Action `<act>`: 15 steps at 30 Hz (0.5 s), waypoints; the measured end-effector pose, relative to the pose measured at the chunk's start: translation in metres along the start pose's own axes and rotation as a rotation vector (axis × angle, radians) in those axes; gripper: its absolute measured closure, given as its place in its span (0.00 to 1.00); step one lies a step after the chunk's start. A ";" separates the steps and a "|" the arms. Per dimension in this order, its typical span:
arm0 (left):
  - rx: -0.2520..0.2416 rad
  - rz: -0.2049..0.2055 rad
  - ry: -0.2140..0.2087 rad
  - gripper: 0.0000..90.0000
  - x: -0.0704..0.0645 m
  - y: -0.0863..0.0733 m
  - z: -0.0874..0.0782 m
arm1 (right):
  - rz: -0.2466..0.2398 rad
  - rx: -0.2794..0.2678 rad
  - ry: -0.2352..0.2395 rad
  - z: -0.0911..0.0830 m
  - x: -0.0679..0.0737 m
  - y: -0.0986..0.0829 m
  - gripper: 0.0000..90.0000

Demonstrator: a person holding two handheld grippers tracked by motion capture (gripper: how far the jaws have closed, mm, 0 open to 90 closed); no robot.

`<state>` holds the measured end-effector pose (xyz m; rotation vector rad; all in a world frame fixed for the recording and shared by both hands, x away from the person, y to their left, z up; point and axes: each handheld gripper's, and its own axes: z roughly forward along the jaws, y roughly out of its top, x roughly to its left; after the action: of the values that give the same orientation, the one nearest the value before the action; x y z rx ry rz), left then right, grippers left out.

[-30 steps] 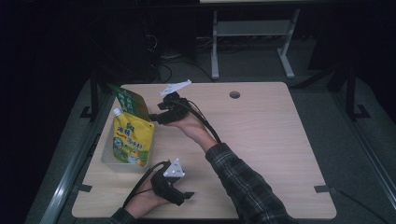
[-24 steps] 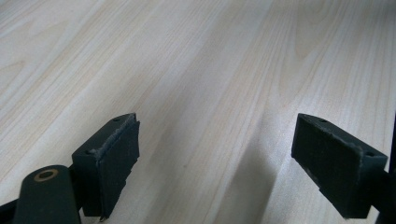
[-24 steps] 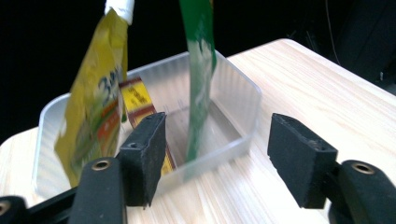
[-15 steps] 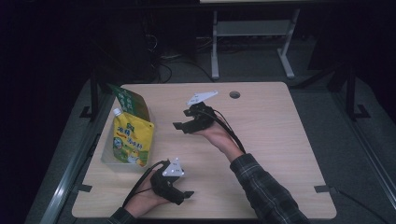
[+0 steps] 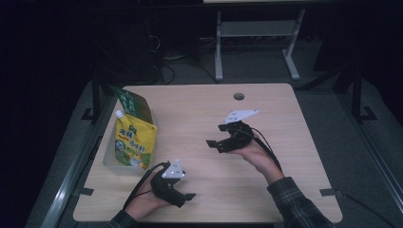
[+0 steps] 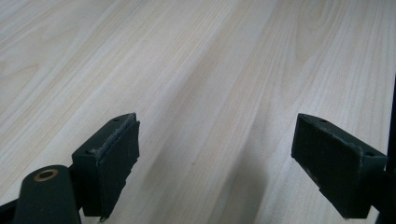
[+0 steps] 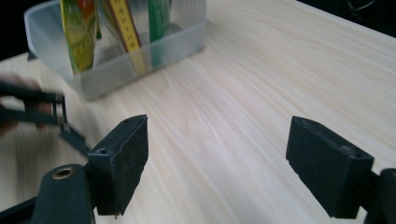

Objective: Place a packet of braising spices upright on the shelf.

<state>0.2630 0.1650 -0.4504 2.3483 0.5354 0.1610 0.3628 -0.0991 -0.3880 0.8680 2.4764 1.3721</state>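
Pale wood grain is running across the table [image 5: 199,109], which is standing in a dark room with a metal stand behind it. Near the table's left edge a clear plastic bin [image 5: 110,164] is sitting, and in the right gripper view its translucent wall [image 7: 140,56] is showing the packs through it. A yellow spouted pouch [image 5: 134,145] is leaning upright inside the bin, white cap at the top, and a green pouch [image 5: 130,103] is tilting behind it at the far end.

Out in the middle of the table, well apart from the bin, the right gripper [image 5: 215,144] is hovering with its jaws pointing left toward the bin; its own view is showing the two black pads [image 7: 122,163] standing wide apart with nothing but bare wood between them. At the near edge, the left gripper [image 5: 190,195] is resting low by the table, just right of the bin's near corner. Its pads [image 6: 114,158] are likewise spread wide, holding nothing, over bare tabletop.
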 end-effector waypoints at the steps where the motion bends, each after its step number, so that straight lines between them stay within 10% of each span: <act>1: -0.002 -0.010 -0.006 0.16 0.000 0.000 0.000 | 0.001 0.000 -0.007 -0.004 0.000 -0.005 0.23; 15: -0.014 -0.005 -0.023 0.17 0.003 -0.003 -0.006 | 0.017 0.014 -0.050 -0.053 0.015 -0.071 0.21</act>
<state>0.2636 0.1718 -0.4483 2.3324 0.5272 0.1345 0.2994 -0.1571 -0.4146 0.9172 2.4496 1.3231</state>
